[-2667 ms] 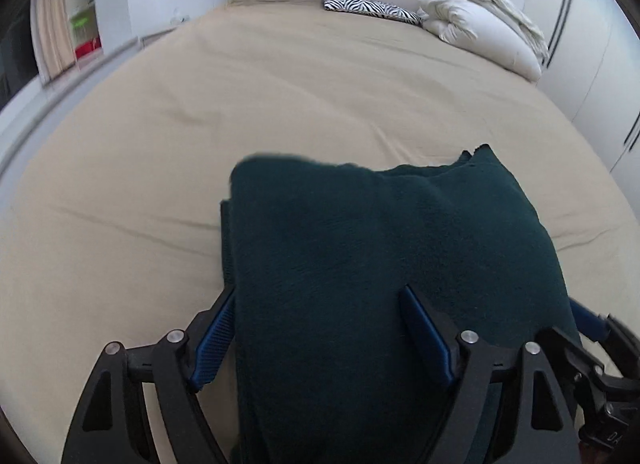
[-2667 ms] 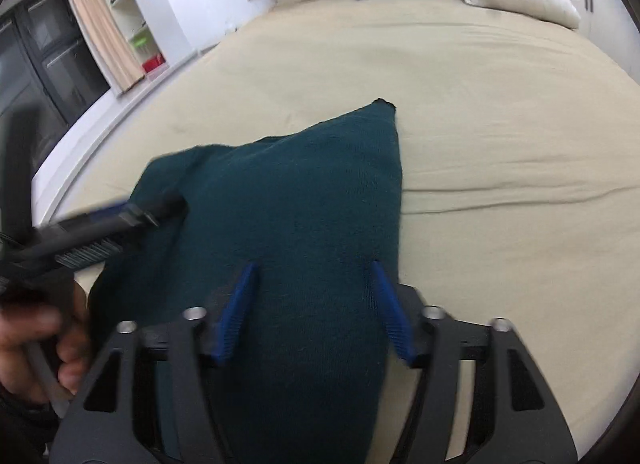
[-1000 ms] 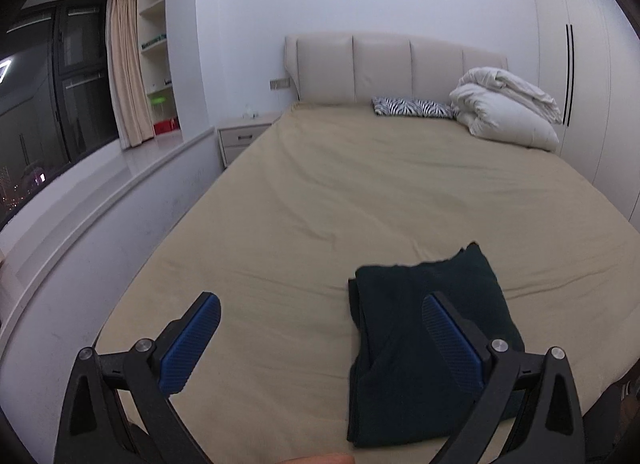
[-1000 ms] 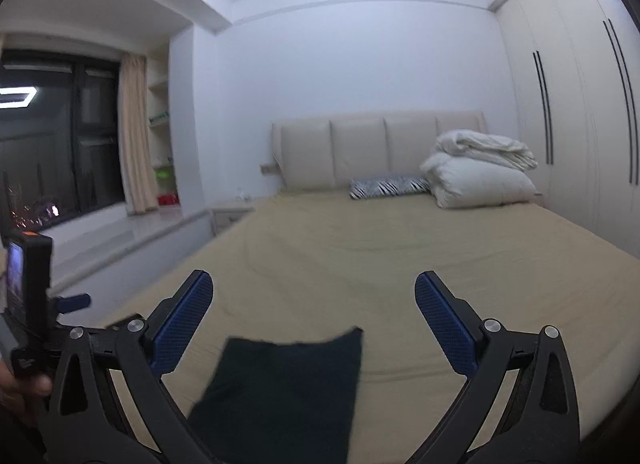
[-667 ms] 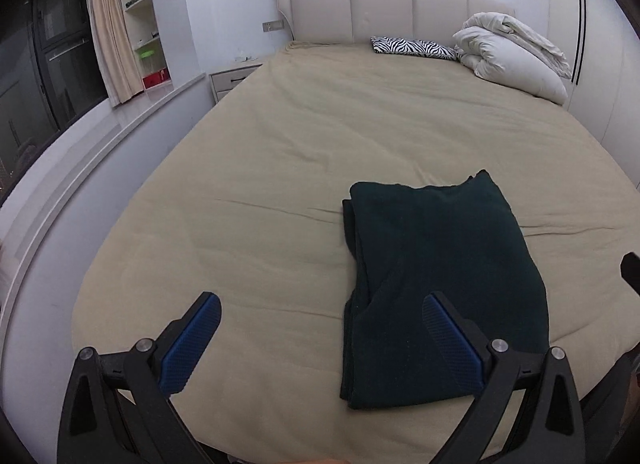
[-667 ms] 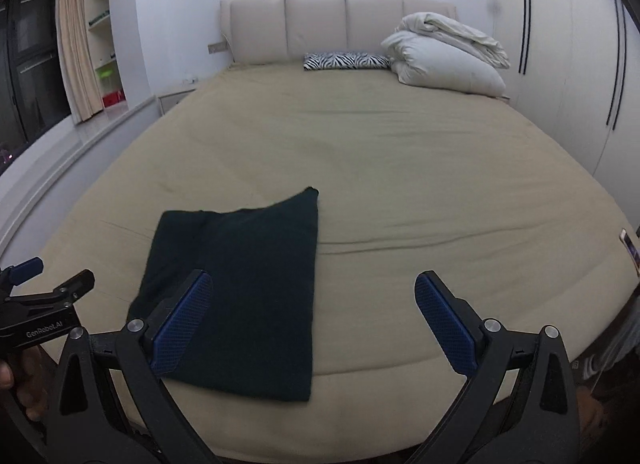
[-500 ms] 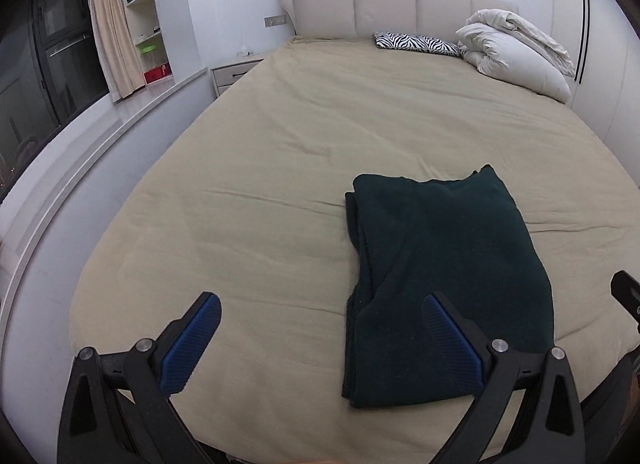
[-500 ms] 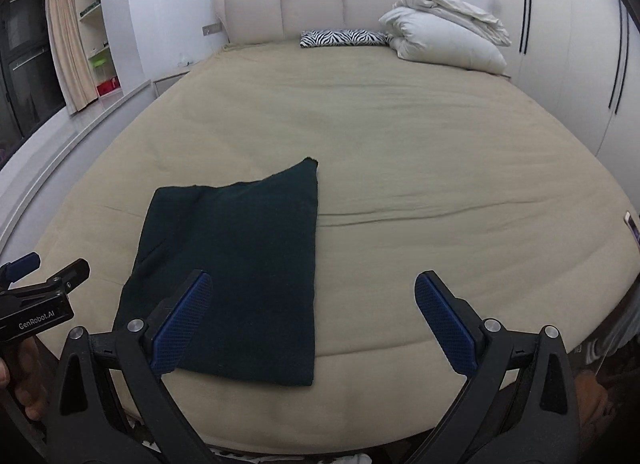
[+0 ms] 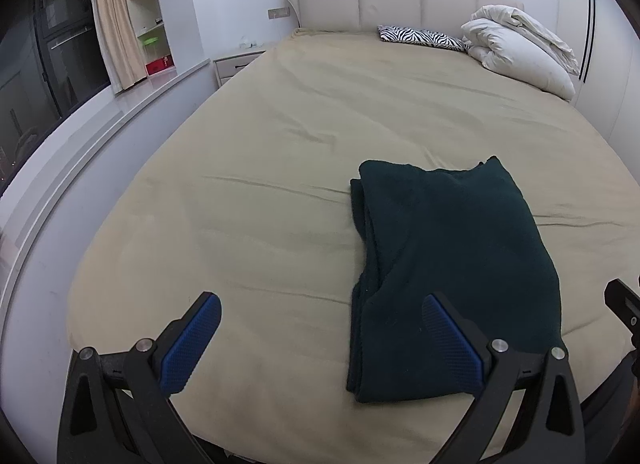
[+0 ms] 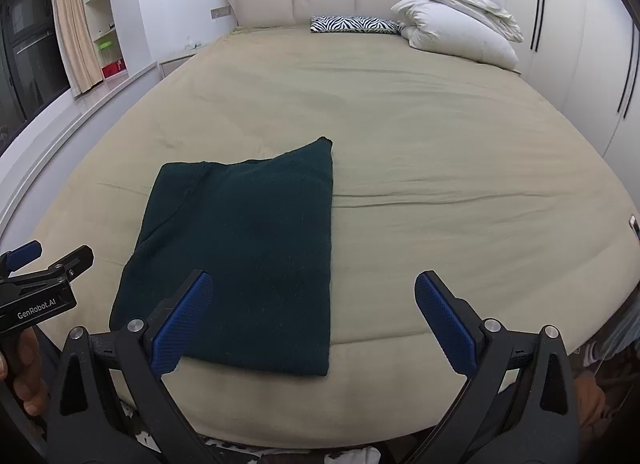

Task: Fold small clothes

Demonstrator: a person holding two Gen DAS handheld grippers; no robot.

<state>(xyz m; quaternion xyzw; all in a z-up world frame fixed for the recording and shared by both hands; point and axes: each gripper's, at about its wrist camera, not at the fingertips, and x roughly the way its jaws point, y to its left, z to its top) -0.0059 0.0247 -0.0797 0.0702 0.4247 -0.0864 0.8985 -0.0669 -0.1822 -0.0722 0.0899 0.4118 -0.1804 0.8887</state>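
A dark green garment (image 9: 452,260) lies folded into a flat rectangle on the beige bed (image 9: 280,168), near its foot edge. It also shows in the right wrist view (image 10: 244,252). My left gripper (image 9: 320,328) is open and empty, held back from the foot of the bed, to the left of the garment. My right gripper (image 10: 316,316) is open and empty, held back from the bed, to the right of the garment's near edge. The left gripper (image 10: 44,264) shows at the left edge of the right wrist view.
A zebra-print pillow (image 9: 420,36) and a white duvet bundle (image 9: 520,48) lie at the headboard. A nightstand (image 9: 236,64), window ledge and shelves stand left. White wardrobes (image 10: 580,44) line the right wall.
Both grippers let go of the garment, opened wide and pulled back from the bed. In the last half second the views hardly shift; the garment lies still.
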